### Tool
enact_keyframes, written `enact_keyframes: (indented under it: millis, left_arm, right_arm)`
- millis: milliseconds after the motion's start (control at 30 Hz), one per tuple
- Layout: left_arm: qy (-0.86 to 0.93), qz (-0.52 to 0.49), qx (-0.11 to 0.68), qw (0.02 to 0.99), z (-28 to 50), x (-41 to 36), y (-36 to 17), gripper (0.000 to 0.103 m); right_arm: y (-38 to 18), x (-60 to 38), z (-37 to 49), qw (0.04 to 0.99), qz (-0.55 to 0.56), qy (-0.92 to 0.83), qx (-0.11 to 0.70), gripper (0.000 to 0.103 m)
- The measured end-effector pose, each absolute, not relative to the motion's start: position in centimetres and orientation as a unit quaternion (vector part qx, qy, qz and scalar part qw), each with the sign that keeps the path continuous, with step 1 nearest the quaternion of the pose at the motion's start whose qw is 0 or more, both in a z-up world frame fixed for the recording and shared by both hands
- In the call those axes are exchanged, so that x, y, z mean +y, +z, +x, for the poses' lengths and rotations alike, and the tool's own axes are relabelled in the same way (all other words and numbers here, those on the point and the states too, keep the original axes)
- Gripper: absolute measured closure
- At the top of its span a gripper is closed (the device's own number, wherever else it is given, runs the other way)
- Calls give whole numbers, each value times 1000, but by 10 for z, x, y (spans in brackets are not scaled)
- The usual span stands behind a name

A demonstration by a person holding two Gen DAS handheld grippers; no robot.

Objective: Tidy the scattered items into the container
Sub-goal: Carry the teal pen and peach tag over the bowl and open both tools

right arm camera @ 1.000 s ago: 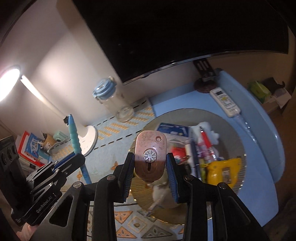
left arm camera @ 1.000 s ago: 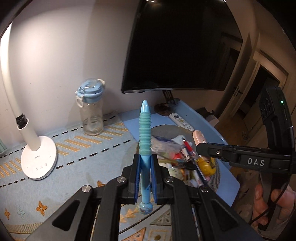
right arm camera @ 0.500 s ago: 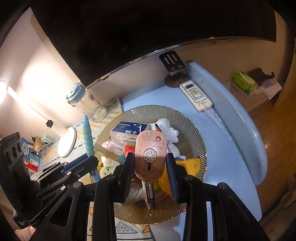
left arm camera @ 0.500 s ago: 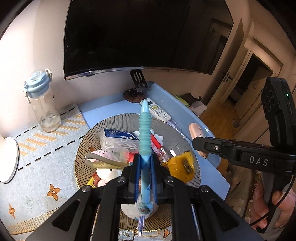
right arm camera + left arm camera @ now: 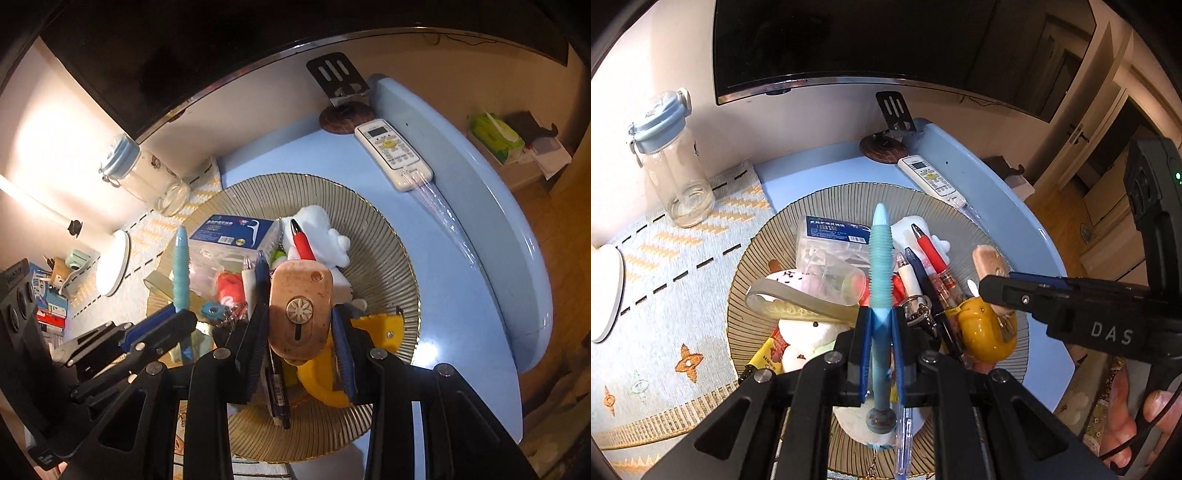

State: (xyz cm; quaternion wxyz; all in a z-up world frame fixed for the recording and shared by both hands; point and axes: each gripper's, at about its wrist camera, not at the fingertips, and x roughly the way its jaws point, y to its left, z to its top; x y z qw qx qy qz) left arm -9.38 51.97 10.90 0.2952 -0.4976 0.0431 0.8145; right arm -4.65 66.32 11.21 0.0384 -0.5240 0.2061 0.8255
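Note:
A ribbed golden glass plate [image 5: 849, 195] [image 5: 384, 266] holds several items: a floss box [image 5: 834, 229], pens, plush toys, a yellow tape measure [image 5: 982, 332]. My left gripper [image 5: 881, 321] is shut on a light-blue ribbed pen [image 5: 880, 266] and holds it over the pile; this pen also shows in the right wrist view [image 5: 181, 266]. My right gripper [image 5: 301, 317] is shut on a pink oval gadget [image 5: 301, 295] with a daisy button, above the plate's right half; the gadget shows in the left wrist view [image 5: 988, 260].
A white remote [image 5: 393, 153] lies on the blue table [image 5: 461, 295] behind the plate. A glass jar with a blue lid [image 5: 670, 158] and a white lamp base [image 5: 112, 267] stand on the patterned mat [image 5: 665, 295] at left. A dark monitor [image 5: 886, 44] hangs behind.
Both grippers have moved right and down over the plate with their items held. The pen and the pink gadget now hang lower over the pile.

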Motion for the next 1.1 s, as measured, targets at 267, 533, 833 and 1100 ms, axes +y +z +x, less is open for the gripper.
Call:
enact_keyframes:
  millis: [267,533,833,1100]
  left_arm:
    - [820,-499,48,277,-93,510,115,57]
    - [823,-504,34,261,-85,474,122,48]
    - [830,-513,8,217,-78,394,125,36]
    - [825,-542,-17,160,-78,299,109,35]
  right_arm:
    - [118,661,-46,47,-523,824,213,62]
    - [127,638,-44,33,-517,822,238,57]
    - [144,552,-53,-50,-510,826,234,42]
    - [139,438,-59,-128,-528,823,166,40]
